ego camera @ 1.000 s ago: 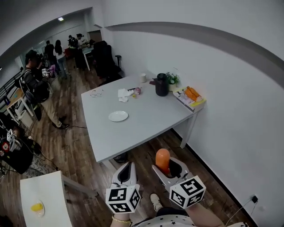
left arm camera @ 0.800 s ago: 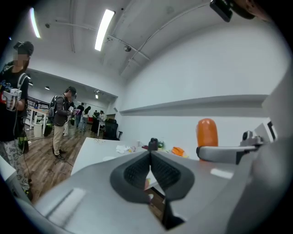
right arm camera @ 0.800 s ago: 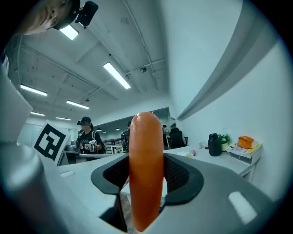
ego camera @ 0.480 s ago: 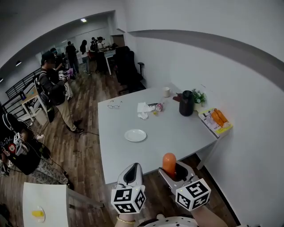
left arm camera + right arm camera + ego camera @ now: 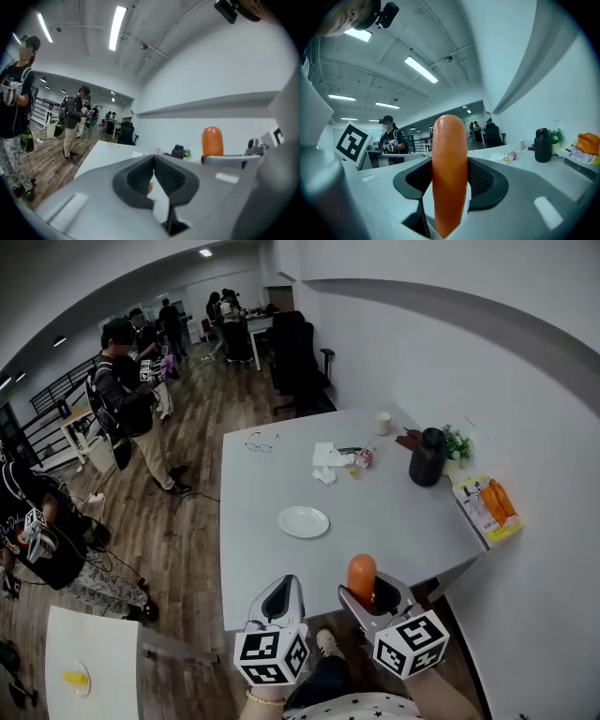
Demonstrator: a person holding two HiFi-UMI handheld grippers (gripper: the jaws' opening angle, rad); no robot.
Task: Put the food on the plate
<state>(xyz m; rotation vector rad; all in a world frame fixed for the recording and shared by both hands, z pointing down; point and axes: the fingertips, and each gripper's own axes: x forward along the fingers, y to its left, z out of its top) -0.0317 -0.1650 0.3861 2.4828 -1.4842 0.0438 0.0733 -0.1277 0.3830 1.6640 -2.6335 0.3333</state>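
Overhead first, in the head view: shows the left gripper [image 5: 284, 585] at lower centre and the right gripper [image 5: 370, 592] just to its right, clamped on an upright orange sausage [image 5: 361, 573] that overlaps the near edge of the grey table [image 5: 403, 521]. Places the white plate [image 5: 304, 521] mid-frame on that table, well apart from the sausage.

Next, left gripper view: shows both jaws pressed together at lower centre, gripping nothing.

Lastly, right gripper view: fills the centre with the sausage, upright between wide-set jaws pressing its sides.
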